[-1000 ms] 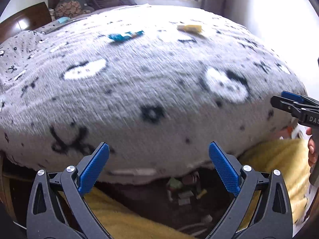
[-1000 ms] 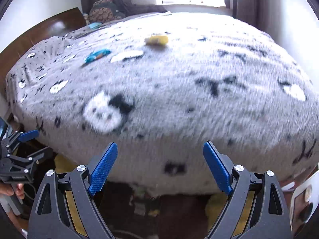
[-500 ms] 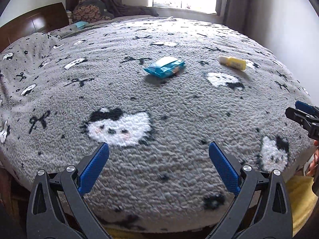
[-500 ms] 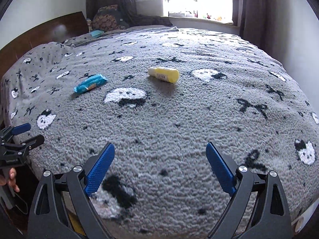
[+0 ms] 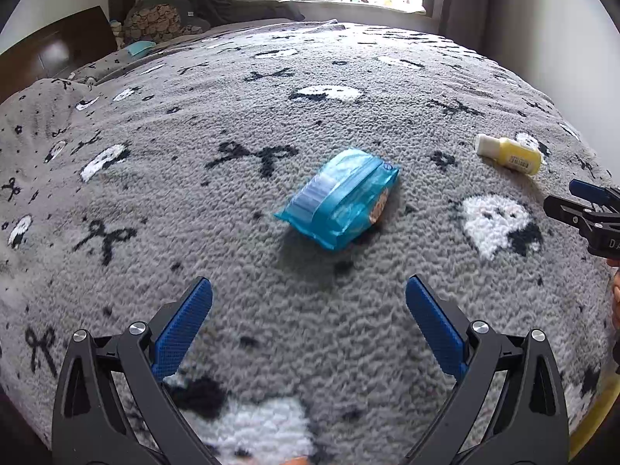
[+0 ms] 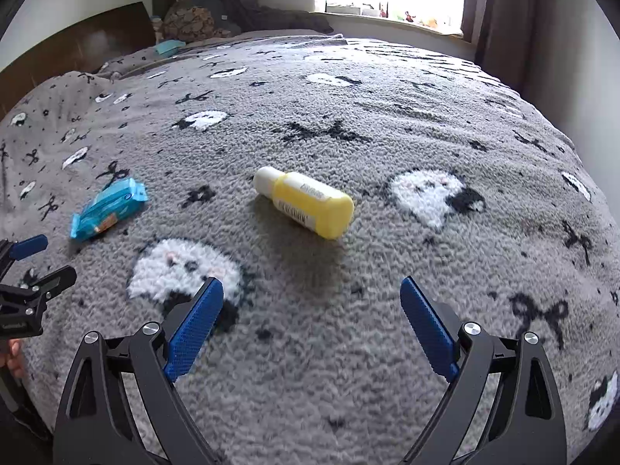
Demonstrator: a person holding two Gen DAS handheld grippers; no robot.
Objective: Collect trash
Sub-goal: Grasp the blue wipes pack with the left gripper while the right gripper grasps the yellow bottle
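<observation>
A blue wrapper [image 5: 339, 197] is lying flat on the blanket; a capped yellow bottle [image 6: 306, 201] is lying sideways at its three o'clock, well apart.

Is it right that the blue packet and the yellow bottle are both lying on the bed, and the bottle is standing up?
Not quite. The yellow bottle is lying on its side, not standing, as the right wrist view shows. The rest holds: it and the blue packet both rest on the grey blanket on the bed.

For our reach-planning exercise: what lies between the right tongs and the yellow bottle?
Only bare grey blanket, as the right wrist view shows. The open right tongs face the yellow bottle with nothing in the way.
</observation>
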